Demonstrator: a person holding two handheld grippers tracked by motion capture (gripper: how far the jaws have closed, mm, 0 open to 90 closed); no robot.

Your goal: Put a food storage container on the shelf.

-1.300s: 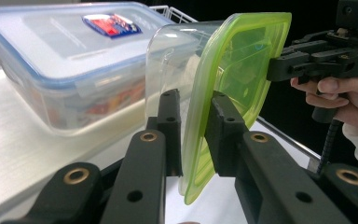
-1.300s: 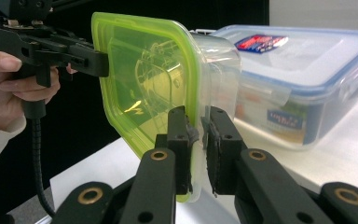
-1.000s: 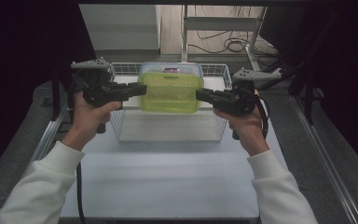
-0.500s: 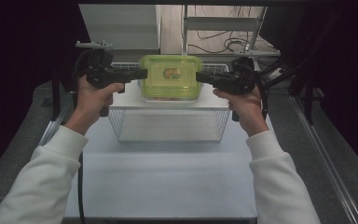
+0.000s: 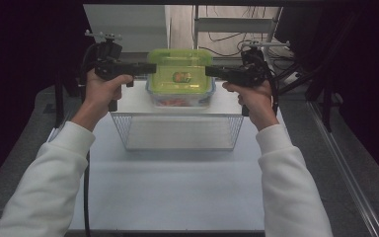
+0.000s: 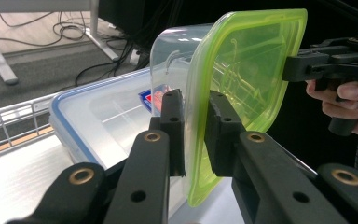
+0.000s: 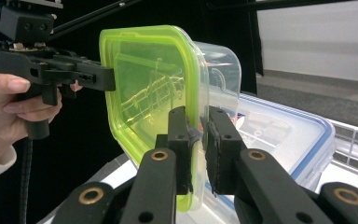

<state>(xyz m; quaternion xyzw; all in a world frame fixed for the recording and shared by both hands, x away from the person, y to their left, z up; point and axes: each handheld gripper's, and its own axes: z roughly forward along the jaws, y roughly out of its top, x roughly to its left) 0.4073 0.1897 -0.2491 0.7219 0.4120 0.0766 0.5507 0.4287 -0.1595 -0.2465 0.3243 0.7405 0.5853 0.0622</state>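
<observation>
Green-lidded clear container [image 5: 180,78] hangs in the air above the blue-rimmed box [image 6: 98,121], beyond the wire basket [image 5: 179,129]. My left gripper [image 6: 193,133] and right gripper [image 7: 196,149] each clamp one lid edge. If one pinch slips, I think it tilts and drops.

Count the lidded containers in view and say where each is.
2. The green-lidded container hangs between both grippers above the blue-rimmed container, which sits beyond the wire basket. Others may be hidden.
</observation>
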